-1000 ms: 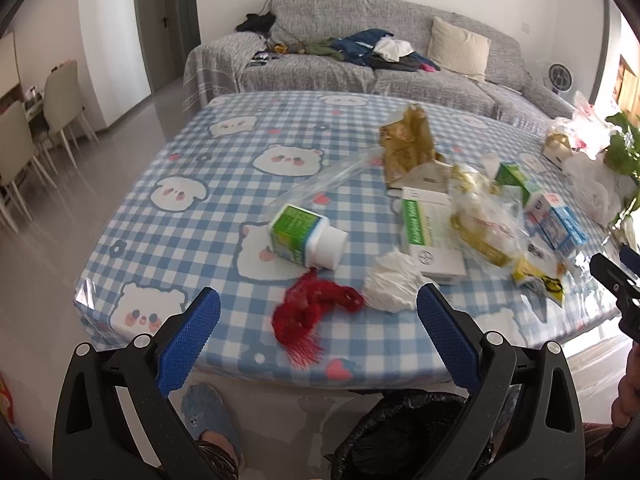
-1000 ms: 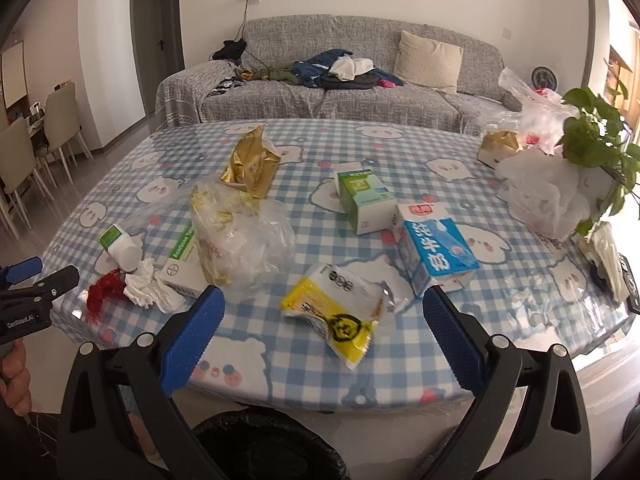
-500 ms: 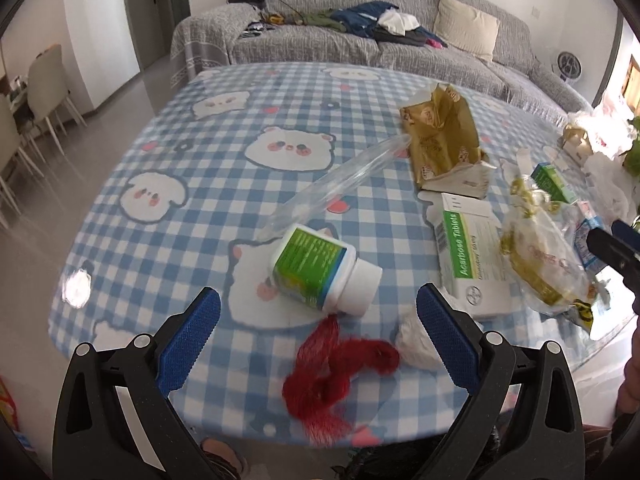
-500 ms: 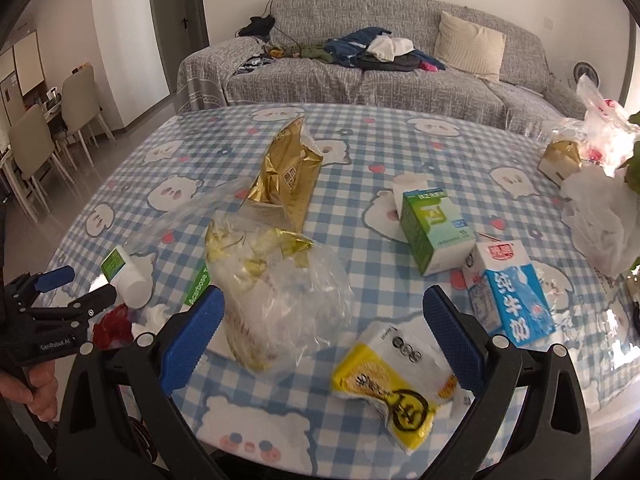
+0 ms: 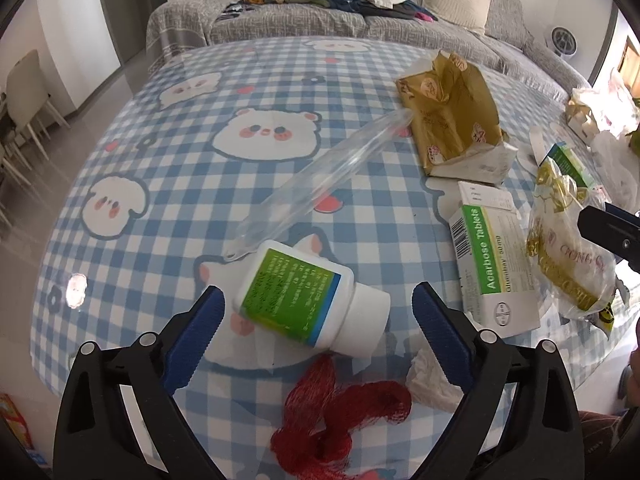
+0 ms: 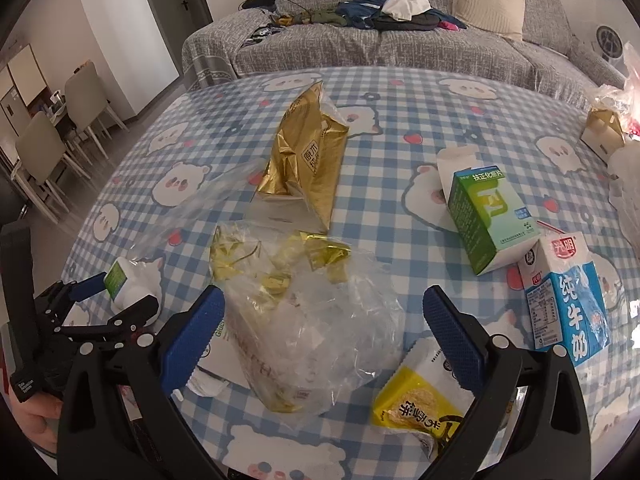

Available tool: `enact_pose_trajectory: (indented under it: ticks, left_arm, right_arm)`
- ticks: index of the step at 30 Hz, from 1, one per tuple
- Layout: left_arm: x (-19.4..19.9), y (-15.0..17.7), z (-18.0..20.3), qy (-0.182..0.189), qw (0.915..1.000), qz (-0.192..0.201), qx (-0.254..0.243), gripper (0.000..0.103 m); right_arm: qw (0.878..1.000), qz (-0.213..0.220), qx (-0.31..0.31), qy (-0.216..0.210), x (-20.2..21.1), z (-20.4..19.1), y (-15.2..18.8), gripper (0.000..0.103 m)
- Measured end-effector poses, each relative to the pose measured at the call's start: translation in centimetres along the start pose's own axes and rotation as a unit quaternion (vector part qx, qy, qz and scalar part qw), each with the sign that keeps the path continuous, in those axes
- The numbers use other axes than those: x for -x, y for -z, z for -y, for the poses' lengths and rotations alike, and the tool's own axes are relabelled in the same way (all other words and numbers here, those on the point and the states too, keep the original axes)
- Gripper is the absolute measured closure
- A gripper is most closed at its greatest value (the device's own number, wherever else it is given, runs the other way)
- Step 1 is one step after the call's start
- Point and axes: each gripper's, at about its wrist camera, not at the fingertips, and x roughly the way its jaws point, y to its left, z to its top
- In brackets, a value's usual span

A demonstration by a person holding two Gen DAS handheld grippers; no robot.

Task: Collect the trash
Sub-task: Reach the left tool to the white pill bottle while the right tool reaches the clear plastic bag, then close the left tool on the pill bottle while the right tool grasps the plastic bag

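A white pill bottle (image 5: 304,300) with a green label lies on its side on the checked table (image 5: 160,160). My left gripper (image 5: 317,294) straddles it. The jaws are closing, with the bottle between them and both pads still clear of it. A red net (image 5: 340,420) and a crumpled tissue (image 5: 430,380) lie just nearer. My right gripper (image 6: 324,296) is open above a clear bag of gold wrappers (image 6: 312,320), not touching it. The right wrist view also shows the left gripper (image 6: 116,298) around the bottle (image 6: 124,280).
More trash lies around: a tablet box (image 5: 492,264), a gold foil bag (image 6: 308,160), a clear sleeve (image 5: 320,176), a green carton (image 6: 488,216), a blue milk carton (image 6: 568,300), a yellow packet (image 6: 420,404). A sofa (image 6: 400,40) stands behind, chairs (image 6: 48,152) at left.
Both grippers moved forward and down over the table. The left went from the table edge to astride the bottle, the right from the yellow packet to over the clear bag. The black bin left view.
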Motion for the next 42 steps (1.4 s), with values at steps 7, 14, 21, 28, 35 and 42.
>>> enact_pose_trajectory:
  ticks: [7, 14, 21, 28, 35, 42]
  left_arm:
    - [-1.1, -0.4, 0.0, 0.003, 0.9999, -0.011, -0.001, 0.02]
    - [-1.5, -0.7, -0.1, 0.01, 0.9998, -0.015, 0.012, 0.029]
    - [-1.4, -0.5, 0.2, 0.007, 0.9998, -0.012, 0.015, 0.029]
    - [-1.1, -0.3, 0.0, 0.009, 0.9996, -0.01, 0.025, 0.029]
    - [0.2, -0.3, -0.1, 0.01, 0.9994, 0.004, 0.032, 0.029]
    - [2.0, -0.5, 0.2, 0.012, 0.9988, 0.024, 0.04, 0.029]
  right_arm:
    - [1.0, -0.012, 0.004, 0.01, -1.3, -0.4, -0.2, 0.008]
    - [0.999, -0.028, -0.013, 0.01, -2.2, 0.2, -0.2, 0.016]
    - [0.999, -0.03, -0.028, 0.002, -2.1, 0.6, 0.0, 0.029]
    - [0.999, -0.03, -0.029, 0.002, -2.0, 0.6, 0.2, 0.043]
    - [0.999, -0.021, -0.04, 0.002, -1.3, 1.3, 0.2, 0.047]
    - [0.999, -0.007, -0.045, 0.008, -0.2, 2.1, 0.4, 0.048]
